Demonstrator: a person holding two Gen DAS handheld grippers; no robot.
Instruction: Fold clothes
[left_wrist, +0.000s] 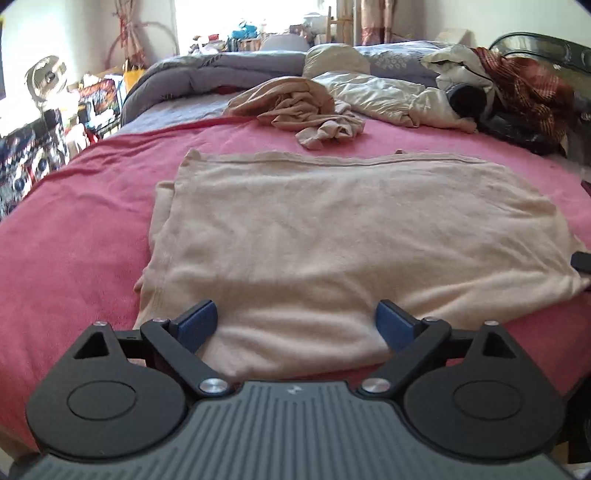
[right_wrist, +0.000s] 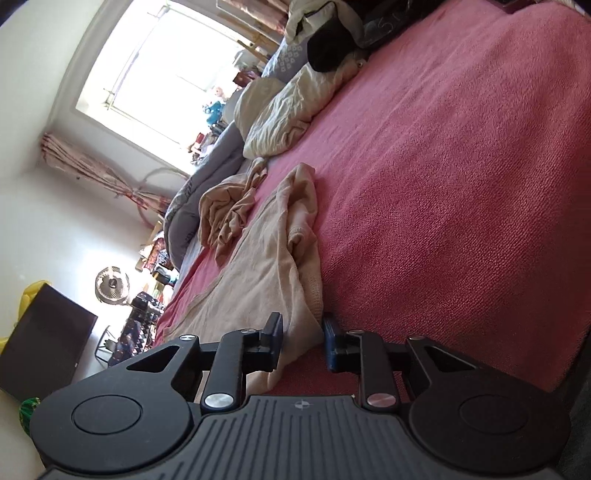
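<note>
Fuzzy cream towel (left_wrist: 332, 229) lies folded flat on the pink fleece bed (left_wrist: 74, 229). Left claw (left_wrist: 295, 325) gapes wide, empty; right claw (right_wrist: 301, 341) half-open around the towel's corner.

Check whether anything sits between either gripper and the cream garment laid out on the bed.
Nothing visible does. The left gripper is open right over the garment's near edge. The right gripper is open with the garment's edge between its fingers. The crumpled beige cloth lies beyond the garment.

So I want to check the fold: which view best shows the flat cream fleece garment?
Left wrist: the flat cream fleece garment lies fully in view. Right wrist shows only its rumpled edge, side-on.
</note>
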